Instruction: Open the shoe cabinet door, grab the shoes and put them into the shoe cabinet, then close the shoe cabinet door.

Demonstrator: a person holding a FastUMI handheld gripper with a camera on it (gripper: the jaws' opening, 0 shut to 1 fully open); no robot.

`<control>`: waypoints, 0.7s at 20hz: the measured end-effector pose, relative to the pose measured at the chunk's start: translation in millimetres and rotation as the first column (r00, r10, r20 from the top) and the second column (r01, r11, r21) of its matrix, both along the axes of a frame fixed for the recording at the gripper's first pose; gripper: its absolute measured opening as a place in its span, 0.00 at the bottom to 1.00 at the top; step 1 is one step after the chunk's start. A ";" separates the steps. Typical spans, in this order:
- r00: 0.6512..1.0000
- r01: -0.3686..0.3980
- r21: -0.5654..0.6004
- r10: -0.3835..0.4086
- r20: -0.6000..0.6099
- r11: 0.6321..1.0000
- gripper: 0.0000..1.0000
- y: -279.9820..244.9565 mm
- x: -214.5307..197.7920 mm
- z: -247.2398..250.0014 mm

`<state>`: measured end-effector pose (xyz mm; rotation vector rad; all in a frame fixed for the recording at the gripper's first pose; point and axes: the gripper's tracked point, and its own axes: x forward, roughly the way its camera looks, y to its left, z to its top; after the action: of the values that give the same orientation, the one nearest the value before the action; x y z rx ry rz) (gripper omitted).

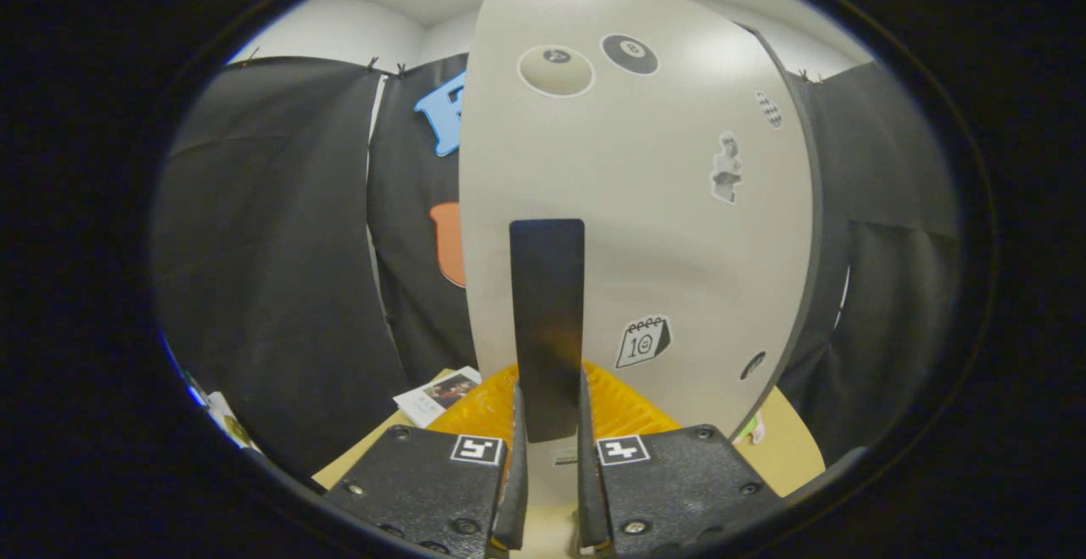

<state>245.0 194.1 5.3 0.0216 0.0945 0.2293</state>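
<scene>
**Handle pinched, door face dead ahead**

Nearest are the gripper's [548, 423] two fingers [516, 474], drawn close together with the lower end of a dark, flat door handle [547, 321] between them. Both inner faces look to be pressing on the handle's edges, so I judge the tongs closed on it rather than merely straddling it. With only one hand-held gripper here, there is no question of which is nearer.

The relation that matters is this: the handle's long axis runs straight up and away from the fingertips, in line with the fingers, and the grip is at its near end. The handle sits on the pale cabinet door [645, 203], whose sticker-dotted face stands directly ahead. Its left edge shows free against the dark booth wall, and a dark edge curves down its right side. Which side carries the hinge I cannot tell.

Just beyond the fingers, low down, an orange ribbed object [619, 406] lies on the tan table [793, 449]. A printed leaflet [437, 394] lies to its left.

Whether the door is being opened or closed cannot be judged from this view. Any pull should follow the door's arc, or the thin handle may slip out.
</scene>
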 end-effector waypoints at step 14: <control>0.989 0.148 -0.011 -0.148 0.011 0.989 0.20 -71.4 -49.7 -7.3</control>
<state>195.3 122.7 -2.0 0.0159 0.0839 0.0804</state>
